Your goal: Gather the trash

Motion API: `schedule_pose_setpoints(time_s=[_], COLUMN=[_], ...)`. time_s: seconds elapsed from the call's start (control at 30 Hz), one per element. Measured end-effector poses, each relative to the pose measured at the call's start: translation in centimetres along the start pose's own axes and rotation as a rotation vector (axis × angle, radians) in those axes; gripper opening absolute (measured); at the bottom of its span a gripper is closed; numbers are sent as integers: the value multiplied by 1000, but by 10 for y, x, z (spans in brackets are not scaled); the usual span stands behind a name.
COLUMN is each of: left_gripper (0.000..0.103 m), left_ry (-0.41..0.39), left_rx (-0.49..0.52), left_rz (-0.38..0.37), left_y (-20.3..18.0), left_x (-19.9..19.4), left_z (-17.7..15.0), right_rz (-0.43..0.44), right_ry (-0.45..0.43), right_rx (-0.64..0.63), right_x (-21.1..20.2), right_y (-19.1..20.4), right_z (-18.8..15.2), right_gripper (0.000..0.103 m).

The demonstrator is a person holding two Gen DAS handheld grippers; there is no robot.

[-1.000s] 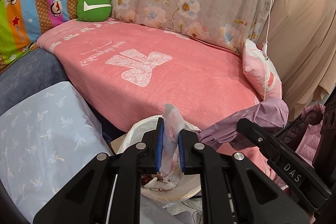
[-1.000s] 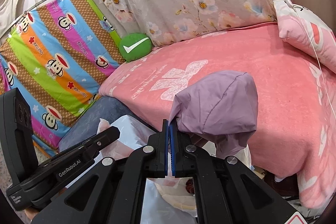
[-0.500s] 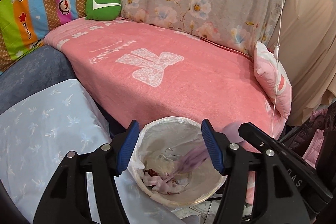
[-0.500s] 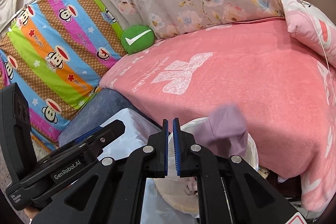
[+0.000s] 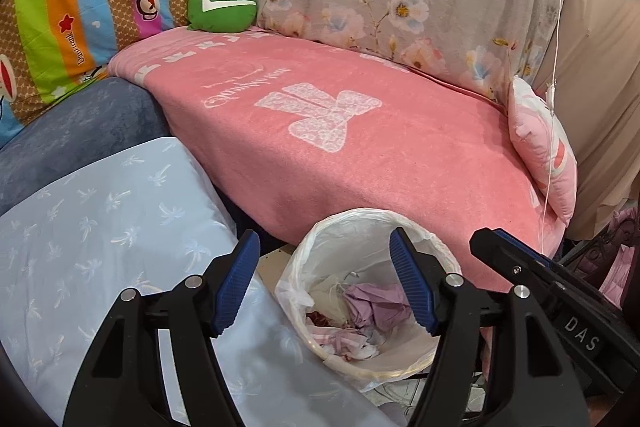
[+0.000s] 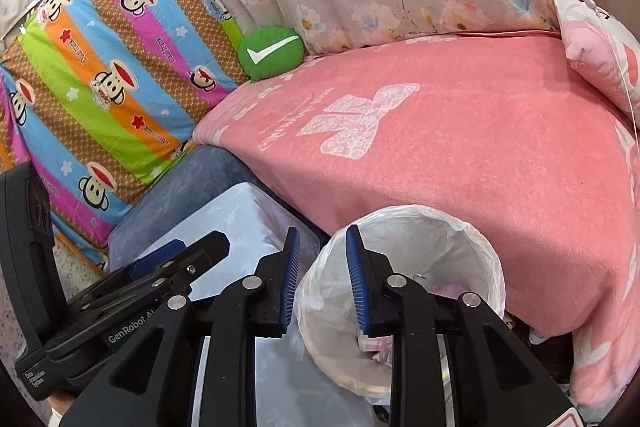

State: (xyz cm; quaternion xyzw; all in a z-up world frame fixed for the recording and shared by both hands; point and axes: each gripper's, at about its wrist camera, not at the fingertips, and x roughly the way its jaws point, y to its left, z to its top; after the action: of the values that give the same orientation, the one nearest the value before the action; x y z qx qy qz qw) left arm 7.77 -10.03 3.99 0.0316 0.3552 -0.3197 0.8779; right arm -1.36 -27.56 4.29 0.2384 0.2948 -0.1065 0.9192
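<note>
both grippers, left (image 5: 325,281) and right (image 6: 321,281), gape empty over lined bin (image 5: 308,287) holding crumpled purple trash (image 5: 376,309).

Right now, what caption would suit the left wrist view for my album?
Open left tool above a lined bin holding purple trash, beside a pink sofa.

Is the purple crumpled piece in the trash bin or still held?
In the trash bin: the purple piece lies on the trash inside, and both grippers, left and right, are open.
</note>
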Motion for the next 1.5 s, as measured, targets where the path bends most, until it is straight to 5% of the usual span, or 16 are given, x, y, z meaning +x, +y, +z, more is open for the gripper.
schedule_pose_setpoints(time_s=[0.5, 0.77, 1.03, 1.27, 1.5], left_gripper=[67, 86, 88, 89, 90], left_ry=[41, 50, 81, 97, 107], left_rx=[15, 31, 29, 19, 13], left_rz=[101, 173, 220, 238, 245], left_y=[14, 20, 25, 23, 20], left_x=[-12, -20, -21, -20, -18], left_z=[-36, -57, -72, -80, -84], right_rz=[-110, -171, -216, -219, -236], right_ry=[92, 104, 96, 105, 106], right_rx=[-116, -186, -247, -261, -254], right_x=[-7, -13, -17, -16, -15], right_y=[12, 19, 28, 29, 24], right_z=[-48, -70, -85, -91, -95], right_gripper=[32, 46, 61, 84, 89])
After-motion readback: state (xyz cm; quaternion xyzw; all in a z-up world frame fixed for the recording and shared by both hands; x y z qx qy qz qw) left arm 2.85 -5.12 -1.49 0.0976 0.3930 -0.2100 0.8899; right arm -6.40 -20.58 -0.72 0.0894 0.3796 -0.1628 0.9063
